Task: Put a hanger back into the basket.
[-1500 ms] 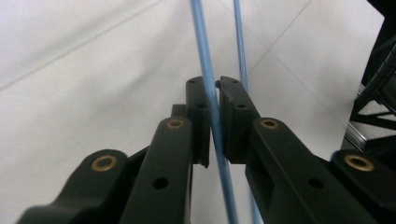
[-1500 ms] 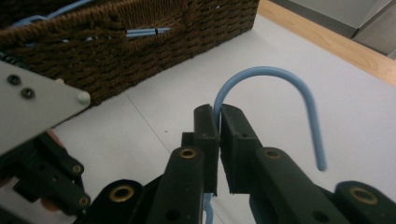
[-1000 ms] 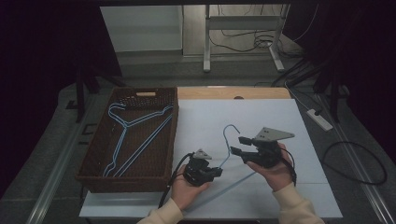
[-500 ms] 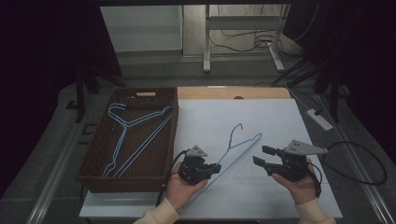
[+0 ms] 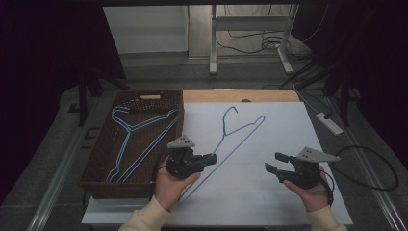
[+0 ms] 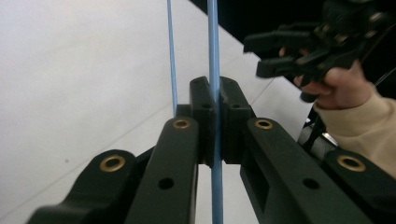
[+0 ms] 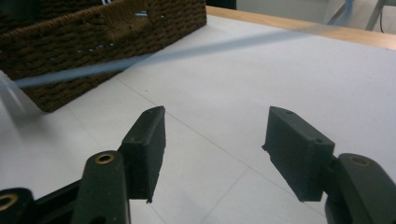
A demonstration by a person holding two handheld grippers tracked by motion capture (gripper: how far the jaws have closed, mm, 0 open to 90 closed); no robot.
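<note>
Over the white table sheet (image 5: 288,125), just right of the wicker basket (image 5: 98,159), the blue wire hanger (image 5: 230,134) is the piece you are working with: its hook points away from you and its long bottom wire slants down toward your left hand. Your left gripper (image 5: 211,158) is clenched on one of its wires; in the left gripper view the pads (image 6: 201,116) pinch the hanger's wire (image 6: 214,56) squarely between them. Keep that pinch firm and the wrist steady, because I judge a thin wire held at one point will want to swing or twist, and let the hook clear the basket rim before you carry it sideways toward the two hangers in the basket (image 5: 134,137), if that is where it is going.

Your right gripper (image 5: 273,162) is released, its jaws wide with nothing between them and the bare sheet below; they have just been opening. Keep it clear of the swinging wire.

Against the earlier high view, the right gripper, then up at the hanger's hook, now sits well apart to the right and nearer you. The left gripper has come up, and the hanger has swung from beside the right hand to slant off the left gripper alone.
</note>
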